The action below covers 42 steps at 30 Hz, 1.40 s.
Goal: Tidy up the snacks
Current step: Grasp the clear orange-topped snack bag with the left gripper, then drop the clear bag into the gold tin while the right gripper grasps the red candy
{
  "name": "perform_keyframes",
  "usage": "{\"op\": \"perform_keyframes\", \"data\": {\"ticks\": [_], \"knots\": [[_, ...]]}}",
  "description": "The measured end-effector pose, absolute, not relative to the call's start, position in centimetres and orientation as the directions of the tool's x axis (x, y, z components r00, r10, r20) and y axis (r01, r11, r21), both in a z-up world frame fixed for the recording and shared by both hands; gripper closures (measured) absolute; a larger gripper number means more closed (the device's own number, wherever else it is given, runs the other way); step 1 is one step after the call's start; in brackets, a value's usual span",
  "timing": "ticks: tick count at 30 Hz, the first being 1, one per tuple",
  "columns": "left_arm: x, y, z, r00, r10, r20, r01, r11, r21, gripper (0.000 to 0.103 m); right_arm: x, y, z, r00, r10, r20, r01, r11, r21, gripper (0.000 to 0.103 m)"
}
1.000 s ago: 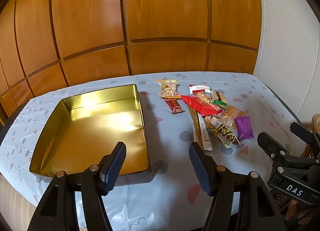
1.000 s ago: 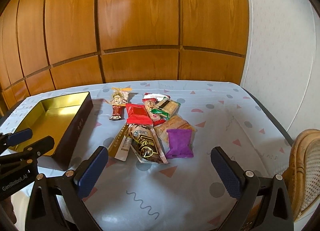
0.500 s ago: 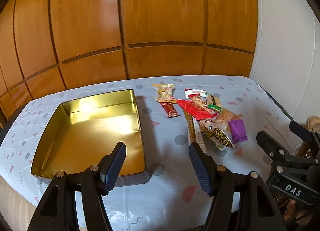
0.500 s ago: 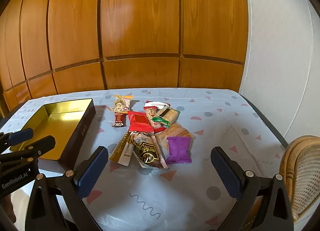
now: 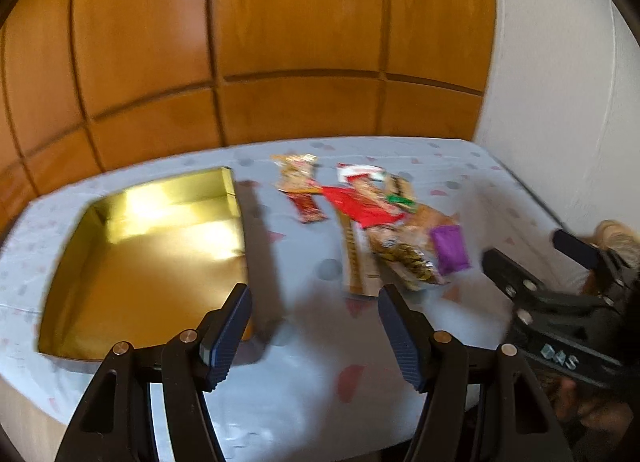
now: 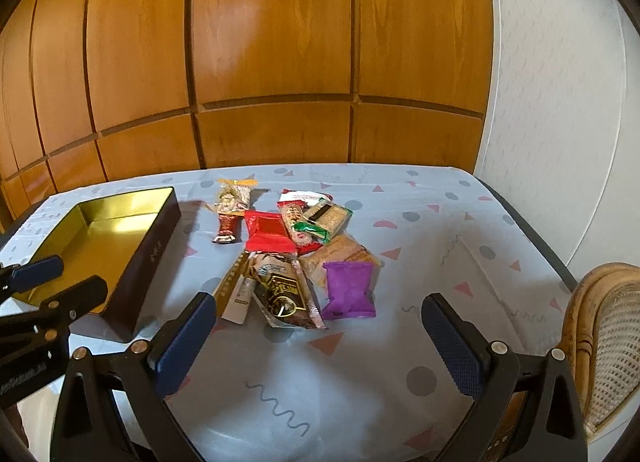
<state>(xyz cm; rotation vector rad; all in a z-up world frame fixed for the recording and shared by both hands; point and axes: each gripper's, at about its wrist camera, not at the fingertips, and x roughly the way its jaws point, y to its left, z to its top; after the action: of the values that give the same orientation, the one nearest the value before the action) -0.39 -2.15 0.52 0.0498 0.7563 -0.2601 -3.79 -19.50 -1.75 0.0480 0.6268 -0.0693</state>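
Over the table (image 6: 440, 230), both tools gape wide, holding nothing.

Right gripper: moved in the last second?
Yes. The right gripper has pulled back and risen: the snack pile and the table's far edge sit lower in its view. Both look smaller.

Both wrist cams low over table (image 6: 440, 222), facing wall, sharing snacks (image 6: 296, 250)

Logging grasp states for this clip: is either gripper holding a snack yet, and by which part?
Nothing is held. The left gripper and right gripper are both open and empty; the snack packets lie on the table.
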Motion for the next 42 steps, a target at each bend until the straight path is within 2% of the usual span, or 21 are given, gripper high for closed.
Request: {"op": "perform_keyframes", "data": {"ticks": [6, 8, 10, 13, 15, 21, 22, 24, 25, 31, 34, 35, 36, 37, 39, 42], "knots": [[2.8, -3.2, 0.2, 0.619, -0.304, -0.724, 0.300, 0.944, -0.140, 0.037, -0.7, -21.3, -0.5, 0.789, -0.049, -0.613, 0.062, 0.998, 0.000, 0.000], [4.8, -3.3, 0.4, 0.572, -0.352, -0.741, 0.310, 0.929, -0.202, 0.040, 0.8, -22.1, 0.8, 0.792, -0.044, -0.609, 0.041, 0.999, -0.019, 0.000], [6.7, -4.0, 1.1, 0.576, -0.315, -0.754, 0.307, 0.939, -0.158, 0.042, 2.6, -23.1, 1.8, 0.785, -0.036, -0.618, 0.023, 0.999, -0.029, 0.000], [10.2, -4.0, 1.1, 0.535, -0.324, -0.780, 0.285, 0.939, -0.195, 0.044, 5.7, -24.7, 2.8, 0.772, -0.005, -0.636, -0.005, 1.000, -0.014, 0.000], [13.0, -4.0, 0.7, 0.525, -0.272, -0.806, 0.251, 0.955, -0.159, 0.049, 7.7, -25.5, 3.0, 0.753, 0.027, -0.657, -0.030, 1.000, 0.006, 0.000], [20.7, -4.2, -1.5, 0.496, -0.158, -0.854, 0.174, 0.982, -0.080, 0.050, 13.1, -27.2, 1.6, 0.712, 0.059, -0.699, -0.070, 0.997, 0.013, 0.000], [22.0, -4.6, -2.0, 0.497, -0.131, -0.858, 0.164, 0.985, -0.056, 0.049, 14.0, -27.5, 1.0, 0.708, 0.061, -0.704, -0.078, 0.997, 0.008, 0.000], [23.9, -5.3, -2.8, 0.492, -0.135, -0.860, 0.174, 0.983, -0.055, 0.028, 15.1, -28.1, 0.1, 0.701, 0.067, -0.710, -0.080, 0.997, 0.015, 0.000], [24.9, -5.5, -3.2, 0.492, -0.128, -0.861, 0.171, 0.984, -0.049, 0.024, 15.8, -28.6, -0.6, 0.693, 0.086, -0.716, -0.083, 0.996, 0.040, 0.000], [30.5, -7.8, -6.6, 0.467, -0.070, -0.881, 0.196, 0.980, 0.026, 0.019, 17.8, -31.6, -2.9, 0.615, 0.215, -0.759, -0.041, 0.969, 0.242, 0.000], [32.6, -8.7, -7.9, 0.444, -0.048, -0.895, 0.204, 0.978, 0.049, 0.018, 17.9, -31.3, -3.1, 0.598, 0.247, -0.762, -0.057, 0.962, 0.267, 0.000], [33.3, -8.8, -8.4, 0.435, -0.033, -0.900, 0.195, 0.979, 0.058, 0.019, 17.9, -31.2, -3.0, 0.600, 0.257, -0.757, -0.067, 0.960, 0.273, 0.000], [33.8, -8.7, -8.9, 0.418, -0.035, -0.908, 0.190, 0.980, 0.050, 0.038, 17.8, -31.0, -3.0, 0.599, 0.271, -0.753, -0.081, 0.957, 0.280, 0.000], [34.0, -8.6, -9.4, 0.393, -0.039, -0.919, 0.192, 0.981, 0.040, 0.052, 17.7, -30.8, -3.0, 0.594, 0.286, -0.752, -0.093, 0.953, 0.289, 0.000], [33.9, -8.5, -9.5, 0.395, -0.055, -0.917, 0.207, 0.978, 0.031, 0.060, 17.6, -30.6, -2.9, 0.586, 0.308, -0.750, -0.109, 0.947, 0.304, 0.000], [32.7, -7.7, -7.7, 0.447, -0.094, -0.889, 0.207, 0.978, 0.000, 0.062, 17.4, -30.5, -2.7, 0.593, 0.306, -0.745, -0.119, 0.948, 0.295, 0.000]]}}
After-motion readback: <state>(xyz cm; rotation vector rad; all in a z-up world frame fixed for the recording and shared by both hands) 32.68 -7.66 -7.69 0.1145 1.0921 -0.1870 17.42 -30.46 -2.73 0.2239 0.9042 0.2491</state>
